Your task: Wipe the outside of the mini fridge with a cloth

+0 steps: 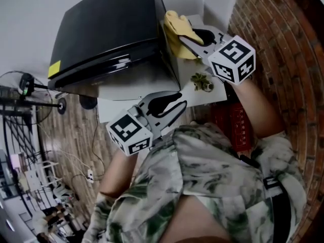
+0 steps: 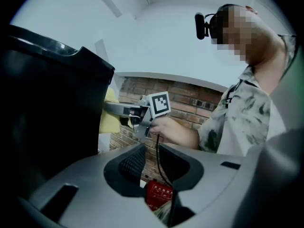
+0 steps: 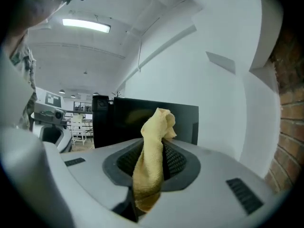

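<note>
Cloth (image 3: 151, 165) in right gripper (image 1: 188, 38), beside mini fridge (image 1: 111, 29), left gripper (image 2: 152, 164) empty

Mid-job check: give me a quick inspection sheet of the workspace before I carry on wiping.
Surface: white table, carrying the fridge.
Job's things: black fridge; yellow cloth held up by its side wall.
Clutter: green sprig on the table; red box lower down.
Grippers: right gripper shut on the cloth; left gripper open, empty, apart from the fridge.
Cables: loose cables and a power strip on the floor.
Surroundings: brick wall, wooden floor.
</note>
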`<action>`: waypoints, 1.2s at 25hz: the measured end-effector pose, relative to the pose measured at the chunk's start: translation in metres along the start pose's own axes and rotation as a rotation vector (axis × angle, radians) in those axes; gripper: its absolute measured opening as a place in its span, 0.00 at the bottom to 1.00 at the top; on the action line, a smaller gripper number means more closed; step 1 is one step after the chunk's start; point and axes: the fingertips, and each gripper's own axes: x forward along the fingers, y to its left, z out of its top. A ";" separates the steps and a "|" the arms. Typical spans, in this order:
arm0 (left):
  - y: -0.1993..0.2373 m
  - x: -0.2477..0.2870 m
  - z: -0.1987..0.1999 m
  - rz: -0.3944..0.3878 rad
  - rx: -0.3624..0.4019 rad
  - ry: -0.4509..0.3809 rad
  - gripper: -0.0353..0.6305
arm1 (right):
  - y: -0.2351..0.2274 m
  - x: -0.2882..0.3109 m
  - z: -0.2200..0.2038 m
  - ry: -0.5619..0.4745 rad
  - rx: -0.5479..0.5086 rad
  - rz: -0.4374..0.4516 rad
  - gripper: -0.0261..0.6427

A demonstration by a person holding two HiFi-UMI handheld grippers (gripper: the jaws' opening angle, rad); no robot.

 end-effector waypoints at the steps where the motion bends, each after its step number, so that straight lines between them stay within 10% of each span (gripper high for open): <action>1: 0.000 0.000 0.000 -0.001 0.000 -0.001 0.20 | 0.004 0.000 0.003 -0.002 -0.005 0.008 0.19; 30: 0.015 -0.005 -0.011 0.082 -0.039 0.027 0.20 | 0.014 0.069 -0.269 0.442 0.089 0.031 0.19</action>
